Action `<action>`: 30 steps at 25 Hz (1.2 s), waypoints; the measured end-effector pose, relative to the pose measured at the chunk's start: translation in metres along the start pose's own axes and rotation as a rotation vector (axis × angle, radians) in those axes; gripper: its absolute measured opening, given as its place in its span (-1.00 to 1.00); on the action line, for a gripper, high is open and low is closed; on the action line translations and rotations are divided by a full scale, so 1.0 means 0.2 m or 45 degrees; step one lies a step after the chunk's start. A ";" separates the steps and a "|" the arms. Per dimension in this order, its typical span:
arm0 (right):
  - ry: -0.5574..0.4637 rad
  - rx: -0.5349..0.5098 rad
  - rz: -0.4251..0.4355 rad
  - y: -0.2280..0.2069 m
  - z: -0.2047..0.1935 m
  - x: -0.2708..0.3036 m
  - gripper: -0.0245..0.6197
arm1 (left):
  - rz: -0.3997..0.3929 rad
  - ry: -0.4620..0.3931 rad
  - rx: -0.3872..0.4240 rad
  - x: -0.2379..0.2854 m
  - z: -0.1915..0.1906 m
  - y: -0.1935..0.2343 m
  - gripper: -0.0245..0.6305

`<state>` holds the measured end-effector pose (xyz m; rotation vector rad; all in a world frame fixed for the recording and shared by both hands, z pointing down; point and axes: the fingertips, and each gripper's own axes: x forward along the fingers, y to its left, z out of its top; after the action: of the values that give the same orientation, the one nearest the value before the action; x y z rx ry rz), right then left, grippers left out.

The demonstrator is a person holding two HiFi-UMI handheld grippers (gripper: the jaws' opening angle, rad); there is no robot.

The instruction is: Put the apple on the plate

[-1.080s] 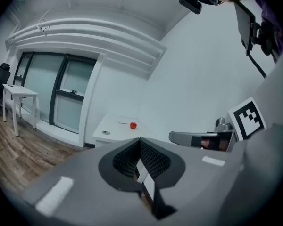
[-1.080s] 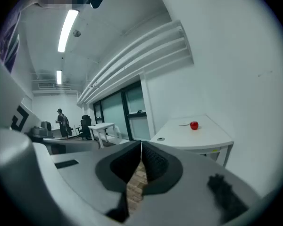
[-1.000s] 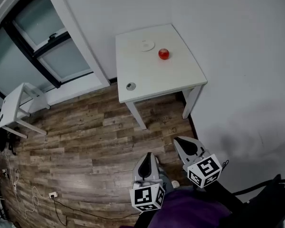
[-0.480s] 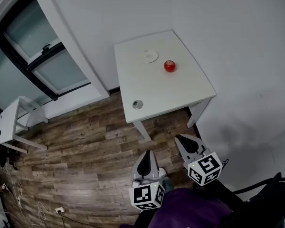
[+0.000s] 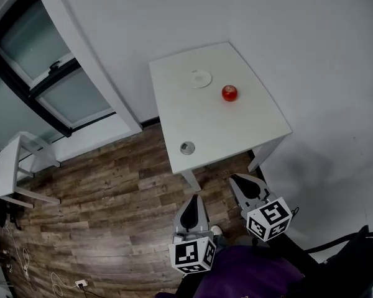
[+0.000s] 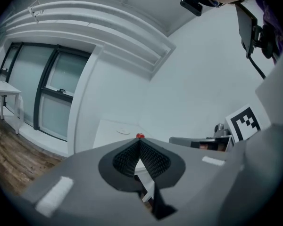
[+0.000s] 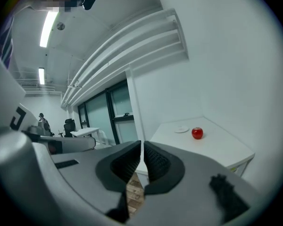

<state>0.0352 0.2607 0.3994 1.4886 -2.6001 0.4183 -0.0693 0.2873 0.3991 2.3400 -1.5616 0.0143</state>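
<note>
Both sets of jaws are pressed together and empty: left gripper, right gripper. The apple sits on the table, well ahead of both, with the plate near it, slightly farther. I judge it firm, smooth and light; I'd pinch across its widest middle.

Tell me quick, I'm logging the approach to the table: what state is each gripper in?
Left gripper: closed, holding nothing.
Right gripper: closed, holding nothing.
</note>
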 end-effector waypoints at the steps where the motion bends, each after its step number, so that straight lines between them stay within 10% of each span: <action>1: 0.001 0.000 -0.003 -0.01 0.00 0.02 -0.89 | -0.005 0.003 -0.002 0.02 0.00 0.01 -0.91; 30: 0.060 -0.050 0.035 -0.40 0.16 0.61 -0.88 | 0.020 0.040 -0.052 0.65 0.10 0.21 -0.91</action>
<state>0.0441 0.1122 0.4113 1.4147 -2.5800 0.3982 -0.0589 0.1515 0.4160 2.2855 -1.5504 0.0223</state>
